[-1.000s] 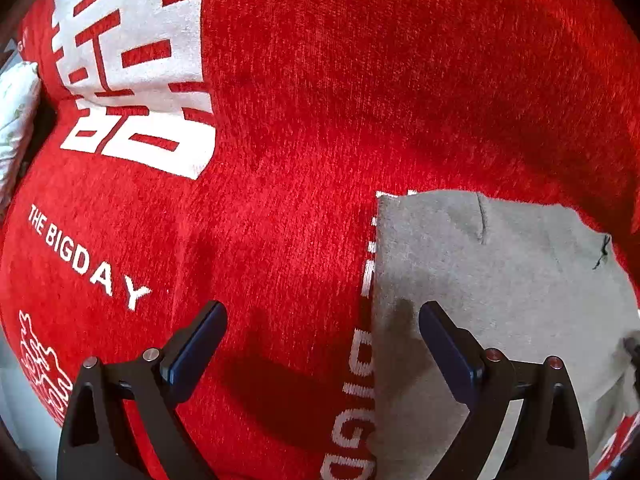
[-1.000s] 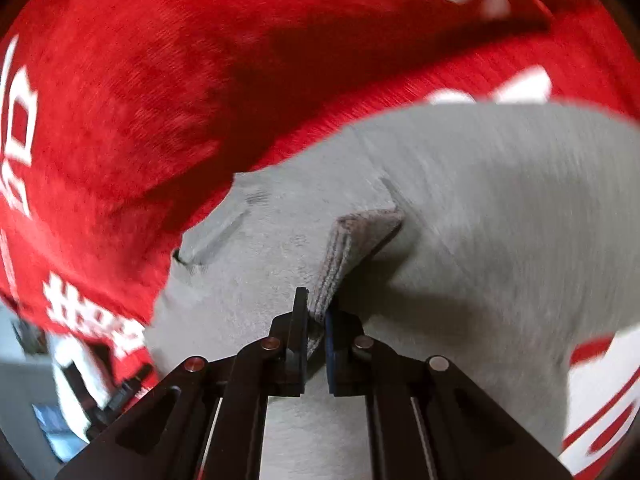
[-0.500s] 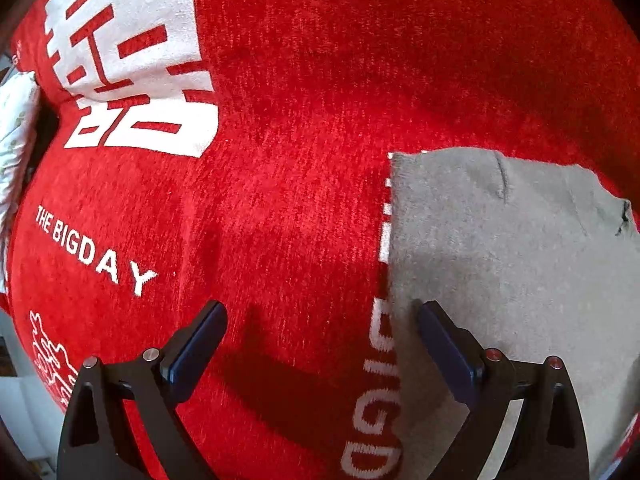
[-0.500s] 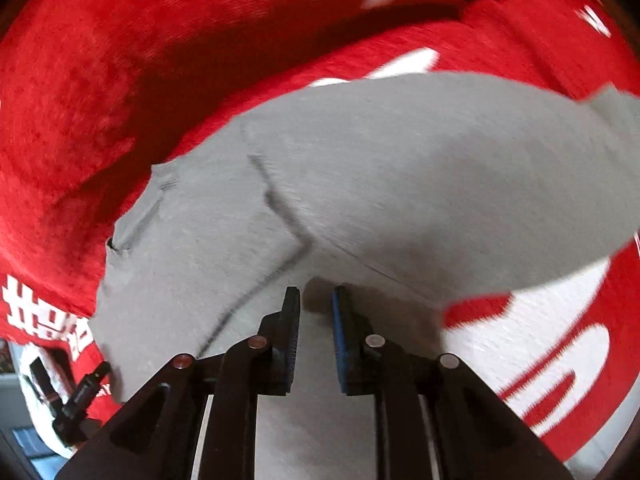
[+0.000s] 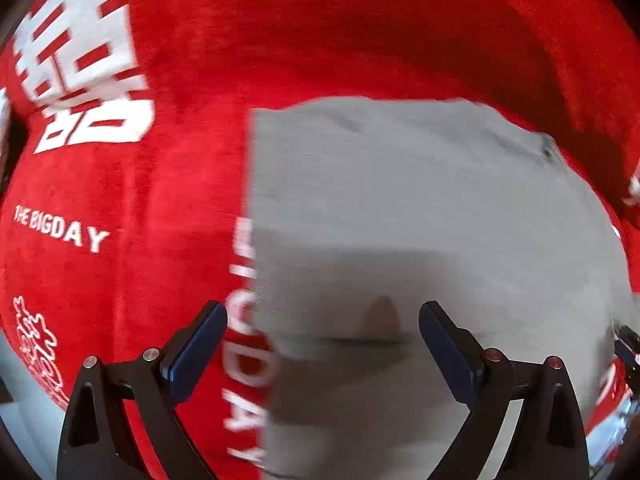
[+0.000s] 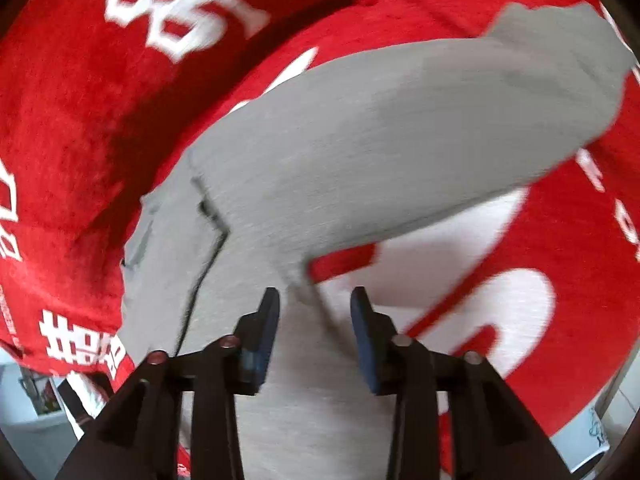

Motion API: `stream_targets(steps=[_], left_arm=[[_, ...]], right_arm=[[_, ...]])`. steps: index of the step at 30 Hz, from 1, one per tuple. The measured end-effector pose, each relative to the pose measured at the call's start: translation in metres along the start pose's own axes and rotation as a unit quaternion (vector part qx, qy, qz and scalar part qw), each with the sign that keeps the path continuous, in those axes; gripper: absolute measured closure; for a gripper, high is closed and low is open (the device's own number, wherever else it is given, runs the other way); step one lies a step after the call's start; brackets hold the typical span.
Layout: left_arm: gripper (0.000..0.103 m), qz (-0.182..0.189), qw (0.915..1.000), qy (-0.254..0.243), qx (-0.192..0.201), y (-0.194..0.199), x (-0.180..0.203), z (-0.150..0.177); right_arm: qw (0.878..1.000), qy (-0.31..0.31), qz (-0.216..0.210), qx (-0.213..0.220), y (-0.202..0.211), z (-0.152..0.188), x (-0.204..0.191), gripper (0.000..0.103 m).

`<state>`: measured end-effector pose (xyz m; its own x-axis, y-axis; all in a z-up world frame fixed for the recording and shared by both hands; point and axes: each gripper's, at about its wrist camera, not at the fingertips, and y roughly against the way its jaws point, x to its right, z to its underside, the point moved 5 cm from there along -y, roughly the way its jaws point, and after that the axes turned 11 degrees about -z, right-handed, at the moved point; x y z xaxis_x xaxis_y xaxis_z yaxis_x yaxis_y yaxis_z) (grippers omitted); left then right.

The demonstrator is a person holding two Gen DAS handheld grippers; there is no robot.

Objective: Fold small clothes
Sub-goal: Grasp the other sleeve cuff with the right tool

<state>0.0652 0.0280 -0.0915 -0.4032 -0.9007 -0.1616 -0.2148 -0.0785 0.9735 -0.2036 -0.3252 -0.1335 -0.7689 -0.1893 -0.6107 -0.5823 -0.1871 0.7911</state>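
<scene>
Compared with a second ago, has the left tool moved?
Yes. The left tool has shifted right, from above the red cloth onto the grey garment.

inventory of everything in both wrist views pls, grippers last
grey garment: 1, grey knit, lying flat on the red cloth, partly folded over itself
red cloth: 1, red with white characters and "THE BIGDAY" lettering, spread under the garment
left gripper: 1, black with dark blue pads, fingers wide apart above the garment's edge, nothing held
right gripper: 1, black with dark blue pads, fingers have just been opening, a garment fold lies between them, not pinched
</scene>
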Motion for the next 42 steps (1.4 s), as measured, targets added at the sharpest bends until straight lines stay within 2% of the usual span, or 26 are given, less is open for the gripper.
stream_targets(steps=[6, 12, 21, 28, 34, 39, 40, 41, 42], left_arm=[[0.006, 0.031, 0.9984, -0.047, 0.004, 0.016, 0.068, 0.011], [0.006, 0.053, 0.9945, -0.09, 0.005, 0.027, 0.135, 0.019], [0.006, 0.068, 0.991, -0.115, -0.003, 0.036, 0.207, 0.025], [0.006, 0.074, 0.987, -0.142, -0.009, 0.041, 0.25, 0.035], [0.006, 0.068, 0.9854, -0.156, -0.003, 0.042, 0.274, 0.035], [0.006, 0.069, 0.9843, -0.162, -0.008, 0.04, 0.286, 0.037], [0.006, 0.068, 0.9842, -0.163, -0.009, 0.039, 0.29, 0.037], [0.006, 0.067, 0.9841, -0.164, -0.01, 0.038, 0.29, 0.037], [0.006, 0.066, 0.9841, -0.164, -0.01, 0.038, 0.291, 0.037]], right_arm=[[0.998, -0.054, -0.004, 0.028, 0.031, -0.012, 0.048, 0.06], [0.991, -0.113, -0.025, 0.06, 0.05, -0.026, 0.091, 0.06], [0.972, -0.186, -0.08, 0.122, 0.076, -0.062, 0.143, 0.06], [0.956, -0.227, -0.105, 0.152, 0.082, -0.088, 0.168, 0.059], [0.927, -0.282, -0.16, 0.189, 0.088, -0.107, 0.188, 0.056], [0.92, -0.285, -0.185, 0.197, 0.093, -0.117, 0.181, 0.056], [0.921, -0.28, -0.193, 0.192, 0.093, -0.119, 0.178, 0.061], [0.924, -0.271, -0.198, 0.184, 0.092, -0.122, 0.171, 0.085], [0.929, -0.261, -0.197, 0.175, 0.09, -0.125, 0.165, 0.096]])
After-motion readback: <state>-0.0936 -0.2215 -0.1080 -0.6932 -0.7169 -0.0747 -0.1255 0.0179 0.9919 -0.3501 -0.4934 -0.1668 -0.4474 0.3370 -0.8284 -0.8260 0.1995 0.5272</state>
